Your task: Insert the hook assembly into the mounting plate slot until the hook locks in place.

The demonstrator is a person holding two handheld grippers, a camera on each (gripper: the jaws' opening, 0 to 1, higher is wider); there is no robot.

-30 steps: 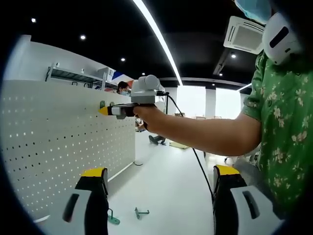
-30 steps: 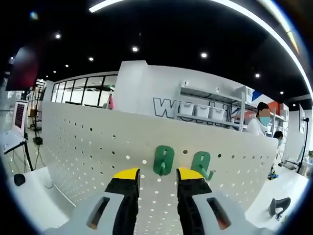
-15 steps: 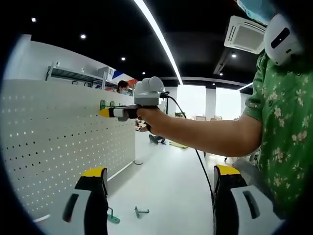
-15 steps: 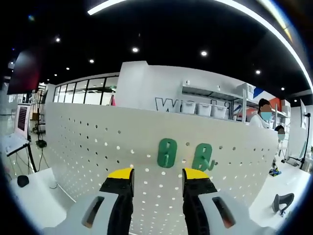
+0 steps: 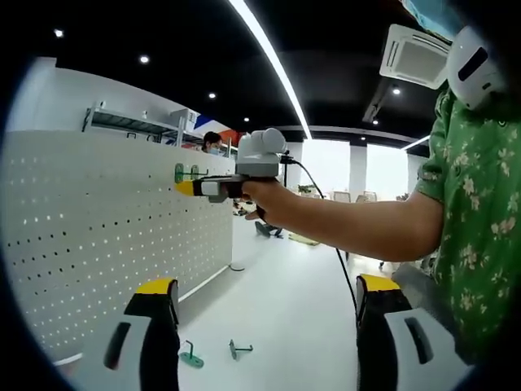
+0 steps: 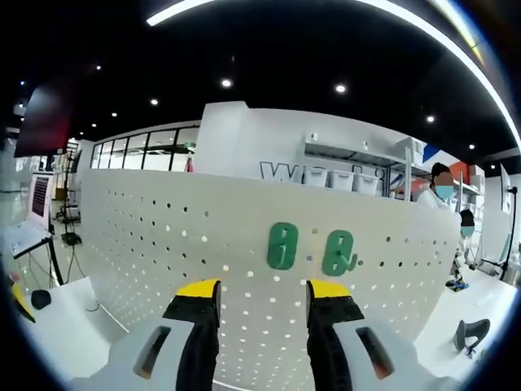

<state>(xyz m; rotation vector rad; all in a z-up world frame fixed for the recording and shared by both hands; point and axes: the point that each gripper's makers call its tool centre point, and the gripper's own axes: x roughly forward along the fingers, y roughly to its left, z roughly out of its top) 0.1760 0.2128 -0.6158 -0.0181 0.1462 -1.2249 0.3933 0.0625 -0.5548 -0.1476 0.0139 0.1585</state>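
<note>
A white pegboard (image 6: 146, 244) stands upright on a white table. Two green hooks (image 6: 282, 246) (image 6: 339, 252) hang side by side in its upper holes, the right one with a small curl at its foot. My right gripper (image 6: 263, 287) is open just below and short of them, with nothing between its jaws. In the left gripper view the pegboard (image 5: 98, 236) runs along the left, the green hooks (image 5: 180, 173) sit near its top, and the right gripper (image 5: 189, 188) points at them from a person's hand. My left gripper (image 5: 266, 285) is wide open and empty, low over the table.
Two loose hooks (image 5: 191, 358) (image 5: 238, 350) lie on the table by the pegboard's foot. A dark hook (image 6: 468, 334) rests on the table at the right. The person's arm (image 5: 342, 220) spans the view. A cable (image 5: 346, 277) hangs from the right gripper.
The right gripper has drawn back a little from the pegboard and its jaws have spread wider. Both green hooks stay on the board. The left gripper stays open.
</note>
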